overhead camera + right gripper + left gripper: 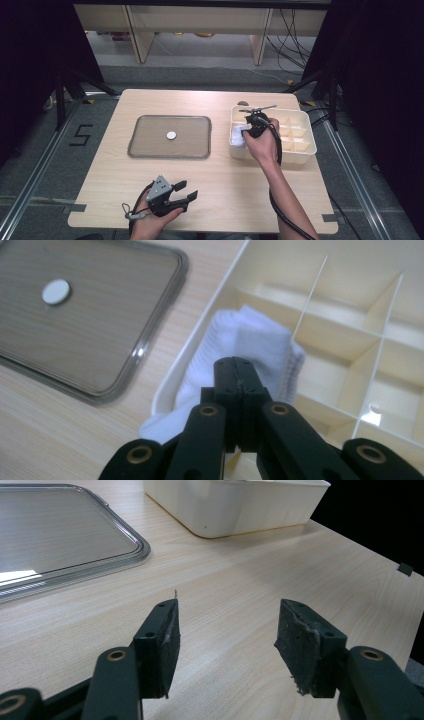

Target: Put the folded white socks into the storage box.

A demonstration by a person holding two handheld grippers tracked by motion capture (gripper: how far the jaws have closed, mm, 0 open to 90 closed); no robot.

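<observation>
A pale wood-grain bench (220, 180) carries two things directly on its top. Left of centre lies a clear, rounded-corner tray (145, 150) — flat, its long side running across the bench, with a small white disc (171, 135) resting near its middle. Toward the right edge stands a cream divided box (305, 150), well apart from the tray — its thin partitions form several compartments, and a white cloth (250, 340) sits in the one nearest the tray.

Readable marks: one, the digit "5" (80, 135) in black on the grey floor (35, 155), well left of both sets of fingers; no other legible text
</observation>
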